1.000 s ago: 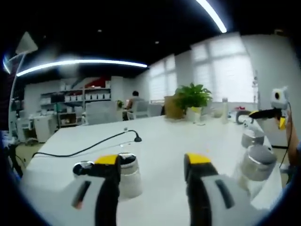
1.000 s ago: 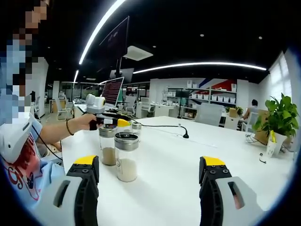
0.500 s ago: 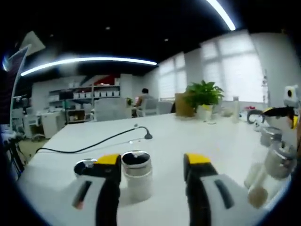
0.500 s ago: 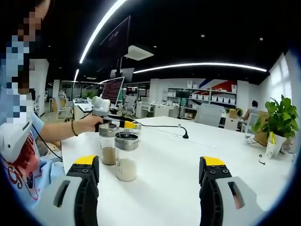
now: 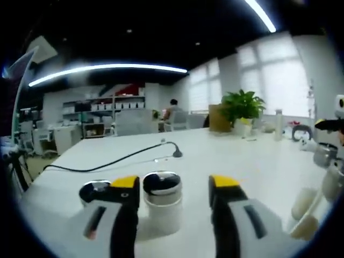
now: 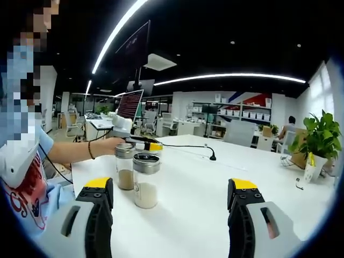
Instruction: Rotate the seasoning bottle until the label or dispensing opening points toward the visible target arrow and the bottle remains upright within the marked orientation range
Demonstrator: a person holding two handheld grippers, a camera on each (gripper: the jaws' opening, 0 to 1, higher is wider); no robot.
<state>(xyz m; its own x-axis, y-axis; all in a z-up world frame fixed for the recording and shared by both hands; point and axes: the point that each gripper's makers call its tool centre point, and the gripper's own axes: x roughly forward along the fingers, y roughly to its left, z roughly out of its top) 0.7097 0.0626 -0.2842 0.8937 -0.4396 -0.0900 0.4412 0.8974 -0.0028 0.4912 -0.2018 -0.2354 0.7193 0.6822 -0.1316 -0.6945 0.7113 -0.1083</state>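
Left gripper [image 5: 169, 188]: my jaws are spread, yellow tips either side of a seasoning bottle [image 5: 162, 201] that stands upright on the white table [image 5: 226, 161]. The bottle sits nearer my left jaw, and I cannot tell whether that jaw touches it.

Second lid: another shiny-topped jar [image 5: 94, 190] peeks out just left of my left jaw, partly hidden by it.

Right gripper [image 6: 169, 199]: jaws wide apart with nothing between them, hanging over bare table.

Other bottles: from the right gripper view, two glass shakers stand just beside each other, the nearer one [image 6: 145, 180] with pale contents, the farther [image 6: 125, 166] with tan contents. My left gripper shows behind them, held in a hand [image 6: 110, 145].

Arrow: I see no target arrow or marked range in either view, so I cannot judge the heading.

Cable: a black cable [image 5: 107, 161] runs across the table beyond the bottle, well apart from it.

Risk: closing off-centre would, I judge, let the left jaw shove the bottle first and tip or skid it.

Risk: the neighbouring jar is close enough for that jaw to knock.

Risk: twisting without seeing the arrow could overshoot.
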